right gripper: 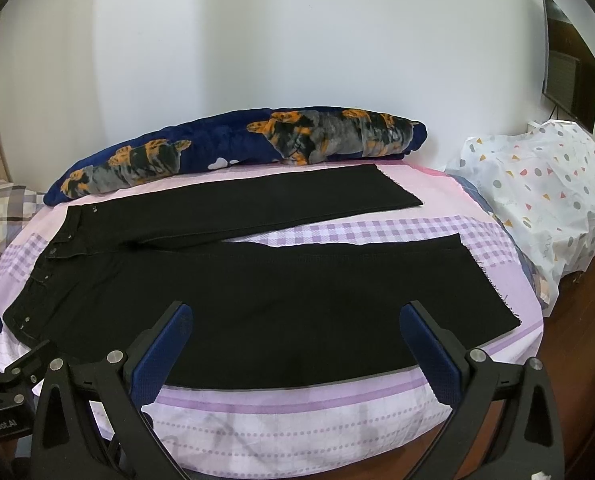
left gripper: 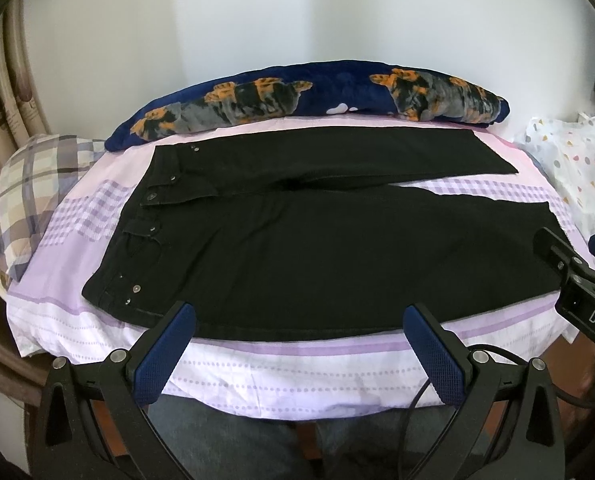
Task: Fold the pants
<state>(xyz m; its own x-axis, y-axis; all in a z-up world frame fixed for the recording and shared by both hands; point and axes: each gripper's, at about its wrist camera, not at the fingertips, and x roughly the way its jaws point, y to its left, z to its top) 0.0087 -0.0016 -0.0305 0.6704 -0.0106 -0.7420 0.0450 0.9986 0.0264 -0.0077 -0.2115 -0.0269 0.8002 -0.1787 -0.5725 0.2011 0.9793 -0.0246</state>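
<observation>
White walls back a bed under a lilac and white patterned sheet [left gripper: 297, 376]. At far left lies one brown-and-grey plaid pillow [left gripper: 21, 196]. One pair of black denim pants [left gripper: 297, 256] lies flat, waistband left, its two legs spread apart to the right. Behind lies one navy fleece blanket with orange-black animal print [left gripper: 297, 98]. At right sits one white cover with coloured shapes [right gripper: 537, 196].

Left gripper [left gripper: 297, 320] and right gripper [right gripper: 295, 318] both gape wide, holding nothing. Letters "DAS" and "nRobot.AI" show on their bodies.
</observation>
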